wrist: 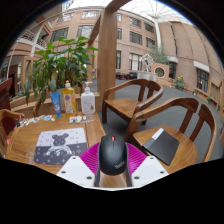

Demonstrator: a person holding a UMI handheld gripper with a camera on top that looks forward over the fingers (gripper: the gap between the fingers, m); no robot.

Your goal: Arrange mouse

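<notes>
A black mouse (112, 153) with a red scroll wheel sits between my two fingers, and both pink pads (92, 158) press on its sides. My gripper (112, 166) is shut on the mouse and holds it above the wooden table (55, 128). A dark mouse mat with a bear print (60, 146) lies on the table just ahead and to the left of my fingers.
Several bottles (70, 100) and a potted plant (62, 60) stand at the table's far side. Small items (40, 120) lie near them. Two wooden chairs (135, 100) stand to the right; the nearer one holds a dark laptop-like item (160, 145).
</notes>
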